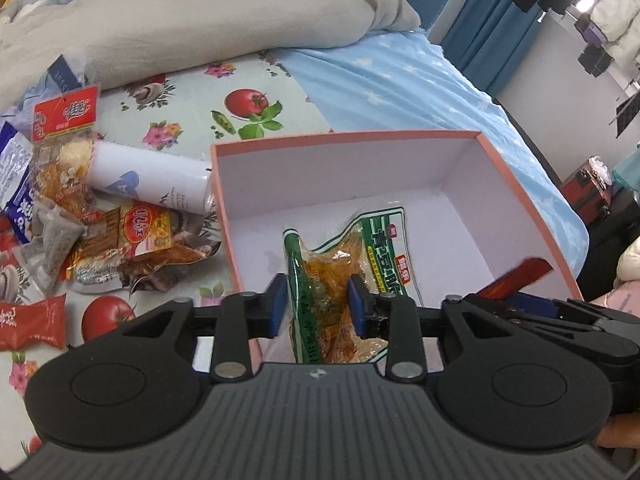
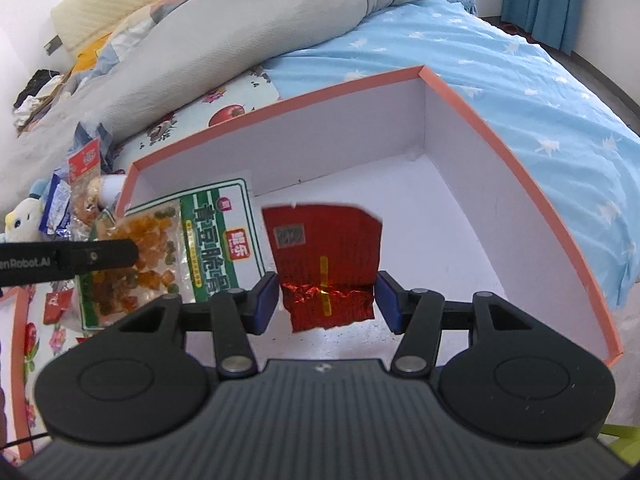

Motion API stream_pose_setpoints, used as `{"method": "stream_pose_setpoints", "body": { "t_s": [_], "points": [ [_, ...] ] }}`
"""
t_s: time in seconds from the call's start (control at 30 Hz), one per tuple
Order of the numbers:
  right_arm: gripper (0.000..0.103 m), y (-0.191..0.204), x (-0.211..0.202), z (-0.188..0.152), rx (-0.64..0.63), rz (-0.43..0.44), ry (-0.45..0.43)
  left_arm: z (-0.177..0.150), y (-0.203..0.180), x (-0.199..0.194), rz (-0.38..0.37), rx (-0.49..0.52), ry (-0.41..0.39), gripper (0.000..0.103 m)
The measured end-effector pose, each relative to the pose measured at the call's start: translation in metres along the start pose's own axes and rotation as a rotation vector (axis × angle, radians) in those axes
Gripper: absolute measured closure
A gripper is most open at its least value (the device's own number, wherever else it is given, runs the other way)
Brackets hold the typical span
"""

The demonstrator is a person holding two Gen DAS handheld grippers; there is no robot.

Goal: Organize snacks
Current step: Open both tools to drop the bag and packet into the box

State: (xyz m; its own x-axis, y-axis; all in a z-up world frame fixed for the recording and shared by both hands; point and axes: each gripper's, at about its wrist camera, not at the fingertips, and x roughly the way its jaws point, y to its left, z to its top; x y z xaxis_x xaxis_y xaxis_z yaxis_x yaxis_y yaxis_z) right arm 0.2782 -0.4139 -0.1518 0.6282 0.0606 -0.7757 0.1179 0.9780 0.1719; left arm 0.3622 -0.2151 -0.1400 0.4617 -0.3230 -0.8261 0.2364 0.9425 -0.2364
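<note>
A pink-rimmed box (image 1: 520, 196) with a white inside stands on the bed; it also shows in the right wrist view (image 2: 512, 168). My left gripper (image 1: 318, 306) is open over the box, its blue pads either side of a green-edged snack bag (image 1: 360, 264), which also shows in the right wrist view (image 2: 208, 240). I cannot tell if the pads touch it. My right gripper (image 2: 326, 300) is open, and a red foil packet (image 2: 328, 256) sits between its pads over the box floor. The packet's red tip (image 1: 516, 276) shows in the left wrist view.
Several loose snack packets (image 1: 108, 236) and a white cylinder (image 1: 152, 180) lie on the flowered cloth (image 1: 192, 120) left of the box. A red packet (image 1: 32, 324) lies nearer. A grey duvet (image 1: 180, 20) is heaped behind. Blue sheet (image 2: 540, 100) spreads to the right.
</note>
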Motion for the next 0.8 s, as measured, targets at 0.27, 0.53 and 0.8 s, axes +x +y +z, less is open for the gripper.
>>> {"method": "stream_pose_setpoints", "body": {
  "t_s": [0.27, 0.53, 0.8],
  "points": [
    [0.031, 0.004, -0.026, -0.001, 0.003, -0.001, -0.041, -0.002, -0.001, -0.036, 0.02, 0.012, -0.063, 0.037],
    [0.031, 0.017, -0.074, -0.008, -0.002, 0.028, -0.135, -0.018, -0.005, -0.096, 0.022, 0.04, -0.155, 0.037],
    [0.031, 0.037, -0.117, -0.025, -0.035, 0.043, -0.211, -0.047, -0.01, -0.156, 0.021, 0.054, -0.251, 0.037]
  ]
}}
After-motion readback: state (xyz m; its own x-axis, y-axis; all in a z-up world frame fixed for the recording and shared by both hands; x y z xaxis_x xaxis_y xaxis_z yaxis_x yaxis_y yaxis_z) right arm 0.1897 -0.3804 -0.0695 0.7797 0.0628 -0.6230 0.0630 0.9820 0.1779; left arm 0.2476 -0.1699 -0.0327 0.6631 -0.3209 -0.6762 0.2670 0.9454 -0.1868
